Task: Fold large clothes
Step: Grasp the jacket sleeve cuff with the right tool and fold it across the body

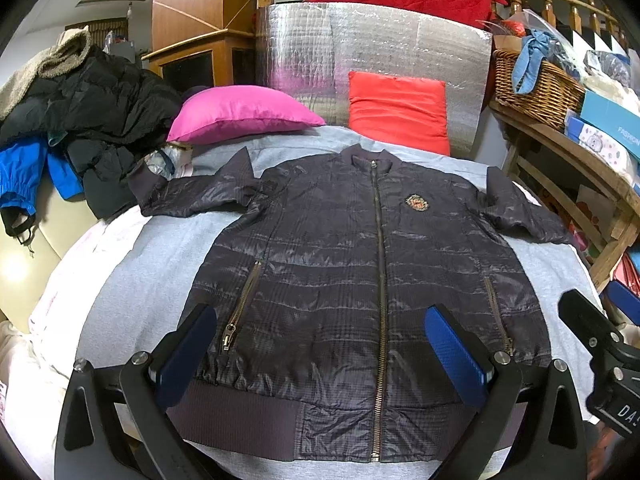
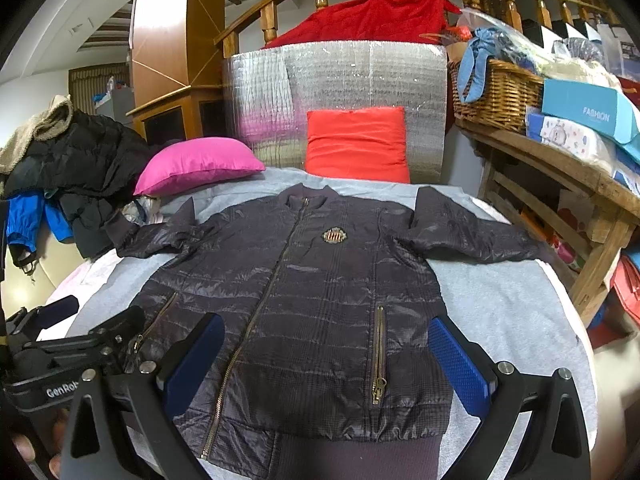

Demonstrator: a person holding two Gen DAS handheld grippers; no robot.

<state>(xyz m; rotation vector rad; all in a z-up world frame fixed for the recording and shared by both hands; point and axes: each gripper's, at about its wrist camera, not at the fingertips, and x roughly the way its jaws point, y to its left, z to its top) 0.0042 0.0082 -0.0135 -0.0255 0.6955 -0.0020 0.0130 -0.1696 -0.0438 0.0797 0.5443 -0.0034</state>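
Note:
A dark quilted jacket (image 1: 340,248) (image 2: 312,280) lies flat and face up on a grey sheet (image 1: 152,280) (image 2: 500,304), zipped, collar far, both sleeves spread sideways. A small crest badge (image 1: 417,202) (image 2: 335,235) sits on its chest. My left gripper (image 1: 320,352) hovers open over the hem, its blue fingers (image 1: 452,348) either side of the zip, nothing between them. Over the jacket's lower right part my right gripper (image 2: 324,360) is open too, empty. Each gripper shows in the other's view: the right one (image 1: 600,344) at the edge, the left one (image 2: 80,336) beside the hem.
A pink pillow (image 1: 240,112) and a red pillow (image 1: 400,112) lean at the far end before a silver foil panel (image 1: 360,48). Dark coats (image 1: 100,112) pile up at left. A wicker basket (image 2: 496,92) and boxes (image 2: 588,116) fill a wooden shelf at right.

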